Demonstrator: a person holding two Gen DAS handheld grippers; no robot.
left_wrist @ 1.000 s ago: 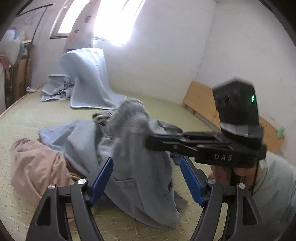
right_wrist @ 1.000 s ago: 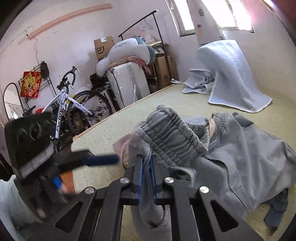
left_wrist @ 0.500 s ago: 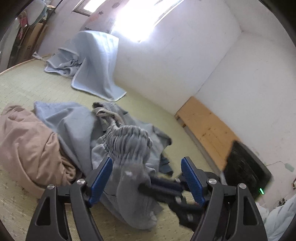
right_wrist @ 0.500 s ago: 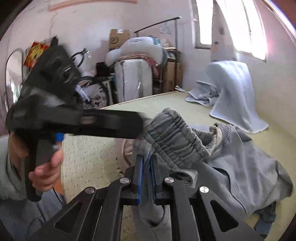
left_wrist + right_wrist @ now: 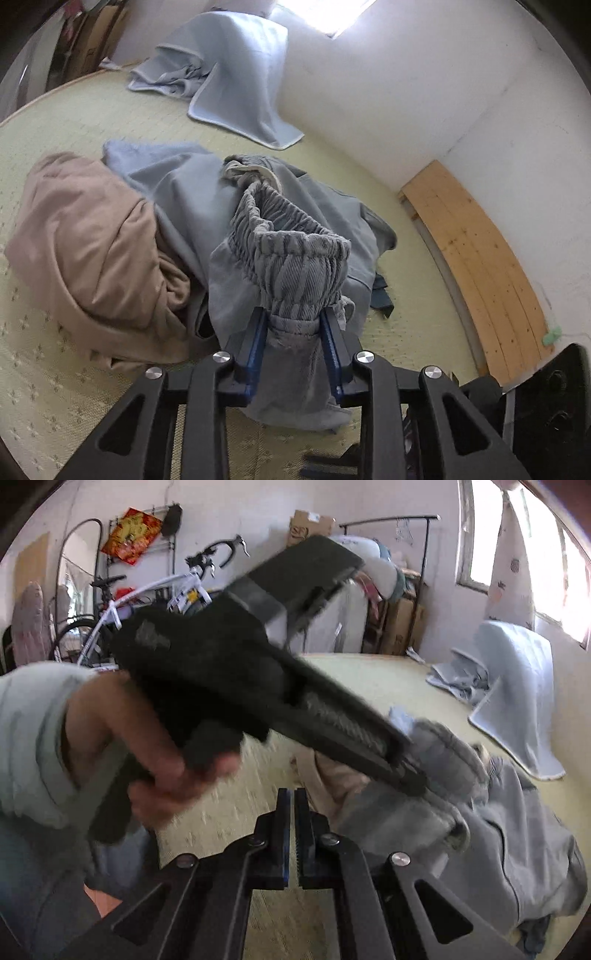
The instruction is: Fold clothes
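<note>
Gripping the grey trousers (image 5: 295, 266) at the waistband, left gripper (image 5: 295, 350) pinches cloth; right gripper (image 5: 295, 834) fingers pressed together, empty. Next, likely: right takes waistband's other side.

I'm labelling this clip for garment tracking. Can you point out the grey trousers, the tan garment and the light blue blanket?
grey trousers (image 5: 295, 266): left wrist view, on the ribbed elastic waistband.
tan garment (image 5: 92, 236): left wrist view, on its bunched middle.
light blue blanket (image 5: 240, 74): left wrist view, on its draped face.

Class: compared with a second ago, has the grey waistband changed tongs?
Yes. The grey waistband now sits between the left tongs; the right tongs are shut with nothing between them.
</note>
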